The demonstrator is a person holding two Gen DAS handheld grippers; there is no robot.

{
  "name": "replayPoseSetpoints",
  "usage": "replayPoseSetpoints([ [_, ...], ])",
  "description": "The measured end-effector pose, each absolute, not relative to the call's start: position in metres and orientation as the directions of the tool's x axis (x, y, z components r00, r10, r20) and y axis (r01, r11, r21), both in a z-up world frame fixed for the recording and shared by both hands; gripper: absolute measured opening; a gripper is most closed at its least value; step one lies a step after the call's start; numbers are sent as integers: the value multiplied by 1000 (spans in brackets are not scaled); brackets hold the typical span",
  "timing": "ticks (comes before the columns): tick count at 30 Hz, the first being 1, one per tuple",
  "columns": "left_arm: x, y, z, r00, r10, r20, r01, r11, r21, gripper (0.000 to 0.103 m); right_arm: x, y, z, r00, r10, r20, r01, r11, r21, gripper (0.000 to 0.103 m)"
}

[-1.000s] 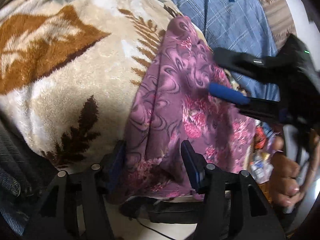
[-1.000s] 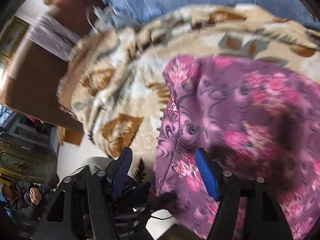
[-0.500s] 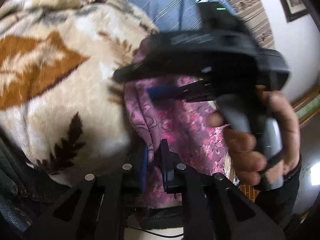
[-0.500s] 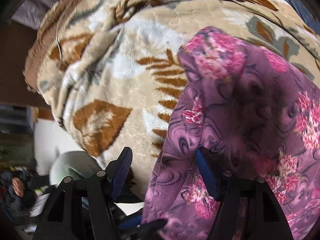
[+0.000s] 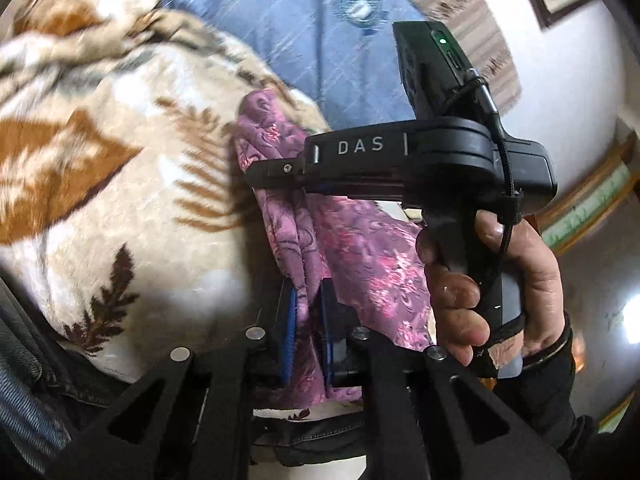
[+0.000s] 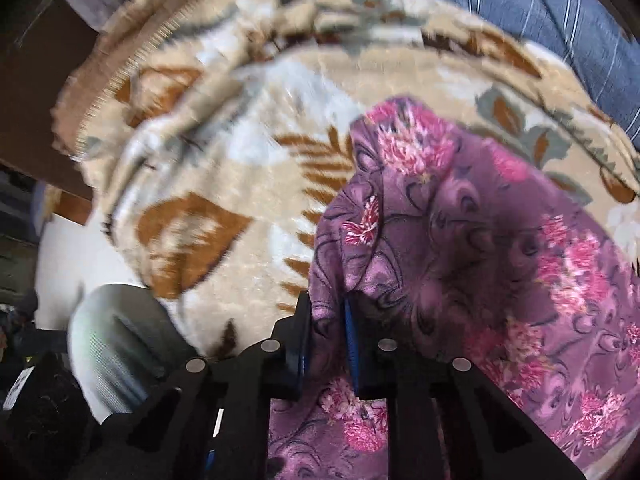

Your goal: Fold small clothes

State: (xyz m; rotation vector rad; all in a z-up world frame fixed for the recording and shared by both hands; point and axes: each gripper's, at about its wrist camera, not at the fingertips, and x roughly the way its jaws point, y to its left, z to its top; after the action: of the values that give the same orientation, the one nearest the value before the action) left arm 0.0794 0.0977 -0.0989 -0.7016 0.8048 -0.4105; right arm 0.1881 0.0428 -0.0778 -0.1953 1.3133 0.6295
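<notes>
A small purple garment with pink flowers (image 5: 360,248) lies on a cream and brown leaf-pattern blanket (image 5: 120,200). My left gripper (image 5: 308,320) is shut on the garment's near edge, cloth bunched between its blue pads. My right gripper (image 6: 326,328) is shut on the garment's (image 6: 460,240) left edge. The right gripper's black body (image 5: 400,160) crosses the left wrist view above the cloth, held by a hand (image 5: 500,288). Its fingertips are hidden there.
The blanket (image 6: 240,160) covers a bed with a blue striped sheet (image 5: 320,40) behind it. A dark wooden bed frame (image 6: 36,100) and a pale round object (image 6: 116,344) are at the left of the right wrist view. A white wall (image 5: 560,72) is at the right.
Both grippers went from open to shut on the garment's edge. The right gripper has moved across in front of the left camera and the cloth is gathered up.
</notes>
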Motion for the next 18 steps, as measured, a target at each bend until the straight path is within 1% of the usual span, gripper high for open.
replayPoseSetpoints([
  [3, 74, 83, -73, 637, -575, -514, 127, 736, -665, 8, 181, 16, -51, 154, 415, -897, -532, 800, 278, 14],
  [7, 72, 42, -37, 637, -573, -516, 222, 777, -589, 8, 178, -39, -12, 216, 581, -785, -491, 759, 427, 14],
  [9, 69, 20, -25, 625, -581, -521, 275, 789, -549, 8, 175, -70, 3, 257, 629, -733, -464, 746, 478, 14],
  [13, 76, -31, -10, 586, -597, -549, 355, 797, -488, 8, 167, -147, 19, 356, 685, -636, -390, 727, 565, 13],
  [16, 79, -71, -2, 540, -617, -572, 406, 787, -465, 8, 162, -204, 14, 406, 714, -570, -328, 696, 638, 13],
  [18, 83, -103, -3, 516, -616, -595, 447, 786, -427, 8, 157, -241, 8, 448, 717, -534, -290, 681, 672, 13],
])
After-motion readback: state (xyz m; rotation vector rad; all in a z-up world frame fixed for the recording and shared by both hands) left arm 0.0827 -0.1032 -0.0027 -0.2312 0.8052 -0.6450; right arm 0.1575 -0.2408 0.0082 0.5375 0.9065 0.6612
